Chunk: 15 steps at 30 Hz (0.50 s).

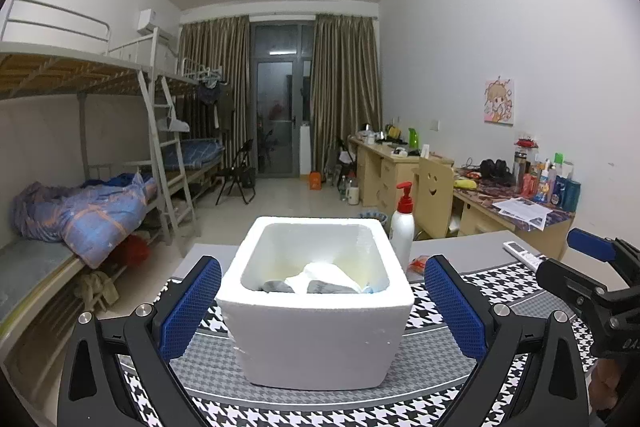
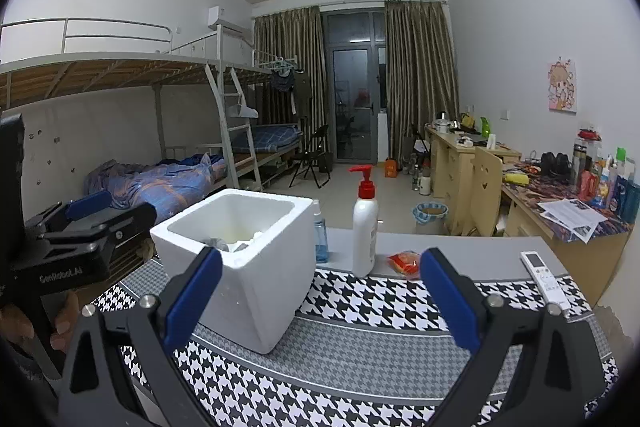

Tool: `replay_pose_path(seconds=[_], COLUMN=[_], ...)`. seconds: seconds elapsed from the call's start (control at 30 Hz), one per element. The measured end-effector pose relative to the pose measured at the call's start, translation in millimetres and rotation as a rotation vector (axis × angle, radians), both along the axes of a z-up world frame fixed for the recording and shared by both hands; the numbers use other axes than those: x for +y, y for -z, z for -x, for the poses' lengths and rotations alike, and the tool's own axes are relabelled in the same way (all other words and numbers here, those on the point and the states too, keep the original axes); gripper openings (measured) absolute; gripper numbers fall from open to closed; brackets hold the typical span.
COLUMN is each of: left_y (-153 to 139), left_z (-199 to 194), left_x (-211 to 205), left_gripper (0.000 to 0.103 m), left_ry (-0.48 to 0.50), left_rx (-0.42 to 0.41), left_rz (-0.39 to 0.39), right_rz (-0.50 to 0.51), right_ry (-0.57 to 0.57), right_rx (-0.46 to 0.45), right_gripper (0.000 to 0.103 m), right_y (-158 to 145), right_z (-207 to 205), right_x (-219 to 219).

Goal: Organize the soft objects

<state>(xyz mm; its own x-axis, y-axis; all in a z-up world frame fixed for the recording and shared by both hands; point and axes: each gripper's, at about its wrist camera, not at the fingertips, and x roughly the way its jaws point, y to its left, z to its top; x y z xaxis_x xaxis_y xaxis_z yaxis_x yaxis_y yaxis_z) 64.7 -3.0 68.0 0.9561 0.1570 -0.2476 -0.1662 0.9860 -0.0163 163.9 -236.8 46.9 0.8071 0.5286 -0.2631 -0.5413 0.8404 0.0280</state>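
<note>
A white foam box (image 1: 320, 339) stands on the houndstooth table cloth (image 1: 500, 279). Inside it lie crumpled white and grey soft cloths (image 1: 320, 281). My left gripper (image 1: 323, 263) is open, its blue pads either side of the box with a strip of cloth showing between each pad and the wall. In the right wrist view the box (image 2: 256, 291) sits left of centre with the cloths (image 2: 224, 245) just visible over its rim. My right gripper (image 2: 320, 255) is open and holds nothing; its left pad overlaps the box's near corner. Each gripper shows in the other's view, the right (image 1: 576, 263) and the left (image 2: 100, 217).
A white pump bottle with a red top (image 2: 365, 227) stands behind the box, a blue bottle (image 2: 320, 239) beside it. An orange-red packet (image 2: 404, 261) and a white remote (image 2: 546, 279) lie to the right. Bunk beds (image 1: 80, 211) line the left wall, desks (image 1: 512, 203) the right.
</note>
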Motion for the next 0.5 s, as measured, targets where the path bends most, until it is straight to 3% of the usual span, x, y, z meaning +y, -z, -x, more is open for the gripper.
replay_pose_path(seconds=[0.5], left_y=[27], left_z=[15], left_x=[4], left_gripper=[0.102], left_ry=[-0.023], left_rx=[-0.03], left_rz=[0.002], right_rz=[-0.009], right_ry=[0.027], right_rx=[-0.012], right_gripper=[0.101], right_y=[28], right_z=[14], right_x=[-5])
